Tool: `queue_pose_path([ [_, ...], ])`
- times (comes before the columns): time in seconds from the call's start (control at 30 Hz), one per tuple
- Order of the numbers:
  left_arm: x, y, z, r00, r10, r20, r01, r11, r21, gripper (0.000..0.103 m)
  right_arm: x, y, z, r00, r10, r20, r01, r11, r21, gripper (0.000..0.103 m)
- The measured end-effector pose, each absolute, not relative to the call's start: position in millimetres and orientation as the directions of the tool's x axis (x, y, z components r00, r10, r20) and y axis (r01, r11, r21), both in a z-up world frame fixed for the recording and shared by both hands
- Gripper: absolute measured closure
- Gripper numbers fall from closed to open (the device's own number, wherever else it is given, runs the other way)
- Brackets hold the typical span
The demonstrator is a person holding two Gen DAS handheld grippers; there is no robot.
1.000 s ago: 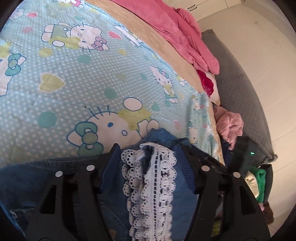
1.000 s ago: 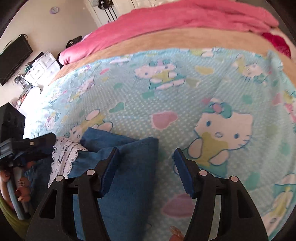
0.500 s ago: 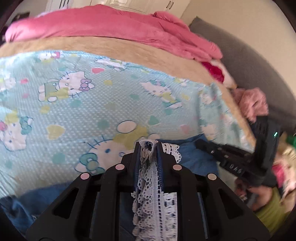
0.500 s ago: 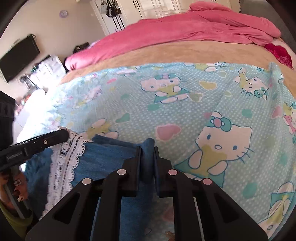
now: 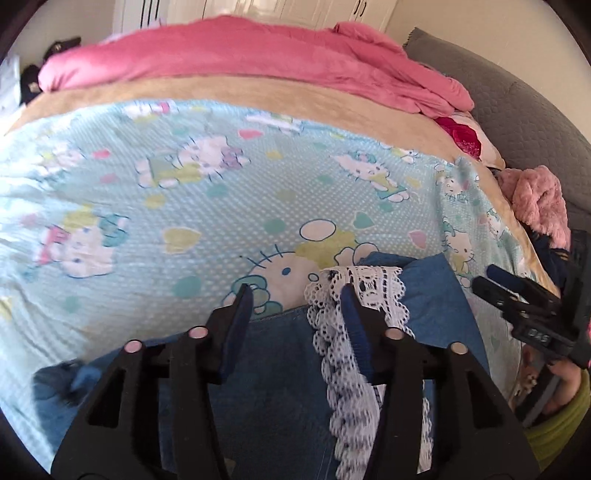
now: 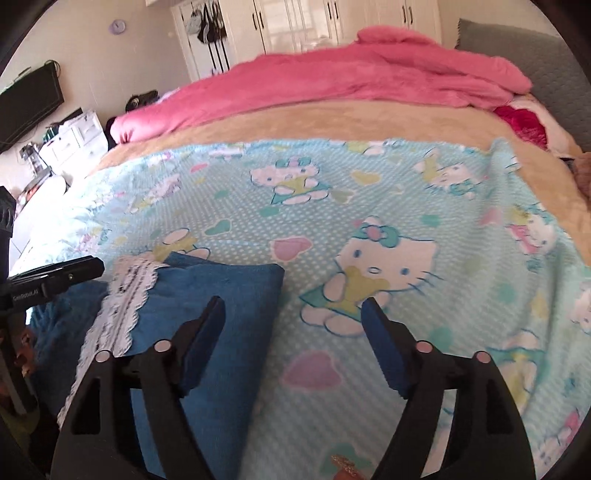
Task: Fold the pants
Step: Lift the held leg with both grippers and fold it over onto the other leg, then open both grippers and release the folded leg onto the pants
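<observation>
Blue denim pants (image 5: 280, 373) with a white lace trim (image 5: 369, 291) lie on a light blue cartoon-cat blanket (image 5: 184, 206) at the near edge of a bed. My left gripper (image 5: 297, 295) is open above them; the lace lies against its right finger, not clamped. In the right wrist view the pants (image 6: 221, 295) lie as a folded blue panel with the lace (image 6: 122, 295) along the left side. My right gripper (image 6: 293, 306) is open, its left finger over the pants' right edge, its right finger over the blanket.
A pink duvet (image 6: 332, 77) and a tan blanket (image 6: 332, 118) lie across the far bed. A grey headboard (image 5: 517, 107) and pink fluffy clothes (image 5: 535, 199) are at the right. White drawers (image 6: 74, 136) and wardrobes (image 6: 295, 26) stand beyond the bed.
Half a second ago both grippers were shut on the pants, left on the lace edge, right on the denim fold. Both have since opened and let go; the pants now lie on the blanket.
</observation>
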State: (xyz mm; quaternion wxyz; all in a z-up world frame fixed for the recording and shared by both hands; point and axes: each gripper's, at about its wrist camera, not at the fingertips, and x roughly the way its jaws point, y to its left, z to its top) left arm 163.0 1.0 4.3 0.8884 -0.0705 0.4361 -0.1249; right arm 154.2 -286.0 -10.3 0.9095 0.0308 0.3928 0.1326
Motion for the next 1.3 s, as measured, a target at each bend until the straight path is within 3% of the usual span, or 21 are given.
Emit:
queue_pose_path([
  [0.07, 151.7, 3.8, 9.9, 0.598, -0.279, -0.751, 0.153, 0.960, -0.234, 0.046, 139.3, -290.3, -3.2, 0.675, 0.252, -0.693, -0.212, 0.966, 0.145, 0.025],
  [0.13, 135.8, 6.1, 14.2, 0.605, -0.288, -0.742, 0.150, 0.957, -0.249, 0.037, 124.0, -294.7, 2.1, 0.696, 0.241, -0.676, -0.197, 0.970, 0.143, 0.009],
  [0.3, 101.0, 4.9, 14.1, 0.602, -0.300, -0.740, 0.156, 0.953, -0.259, 0.024, 93.7, -296.6, 7.5, 0.705, 0.253, -0.663, -0.175, 0.968, 0.183, 0.008],
  [0.67, 49.1, -2.9, -20.2, 0.463, -0.401, -0.790, 0.158, 0.915, -0.372, 0.024, 43.7, -270.3, -11.2, 0.645, 0.284, -0.709, -0.269, 0.953, 0.137, 0.009],
  [0.73, 44.8, -8.8, -23.0, 0.461, -0.398, -0.793, 0.150, 0.916, -0.372, 0.027, 41.2, -267.1, -13.9, 0.635, 0.303, -0.711, -0.279, 0.948, 0.155, 0.009],
  [0.77, 43.3, -13.7, -24.4, 0.460, -0.390, -0.798, 0.153, 0.920, -0.362, 0.041, 40.3, -265.1, -14.8, 0.630, 0.313, -0.711, -0.287, 0.944, 0.161, 0.009],
  [0.8, 41.7, -19.8, -27.0, 0.455, -0.390, -0.801, 0.164, 0.920, -0.355, 0.071, 40.1, -262.6, -16.0, 0.627, 0.318, -0.711, -0.294, 0.942, 0.161, 0.009],
  [0.83, 40.3, -24.0, -29.9, 0.446, -0.402, -0.800, 0.175, 0.915, -0.363, 0.086, 40.3, -259.2, -17.8, 0.621, 0.324, -0.714, -0.303, 0.939, 0.163, 0.009],
  [0.87, 38.3, -28.0, -33.5, 0.444, -0.400, -0.802, 0.180, 0.916, -0.357, 0.093, 40.5, -256.9, -19.3, 0.613, 0.329, -0.718, -0.307, 0.937, 0.167, 0.010],
  [1.1, 20.3, -17.0, -30.0, 0.468, -0.286, -0.836, 0.185, 0.957, -0.223, 0.097, 26.1, -246.5, -6.2, 0.635, 0.366, -0.680, -0.373, 0.916, 0.145, 0.015],
  [1.17, 20.7, -13.9, -38.3, 0.444, -0.311, -0.841, 0.171, 0.950, -0.261, 0.097, 27.5, -238.3, -9.2, 0.616, 0.383, -0.688, -0.397, 0.906, 0.148, 0.034],
  [1.27, 18.2, -11.1, -24.8, 0.489, -0.294, -0.821, 0.173, 0.955, -0.239, 0.095, 28.7, -229.3, -16.8, 0.583, 0.394, -0.710, -0.429, 0.892, 0.143, 0.039],
  [1.3, 17.1, -9.9, -16.1, 0.514, -0.286, -0.809, 0.173, 0.958, -0.228, 0.087, 28.8, -227.2, -20.5, 0.574, 0.387, -0.721, -0.433, 0.891, 0.134, 0.041],
])
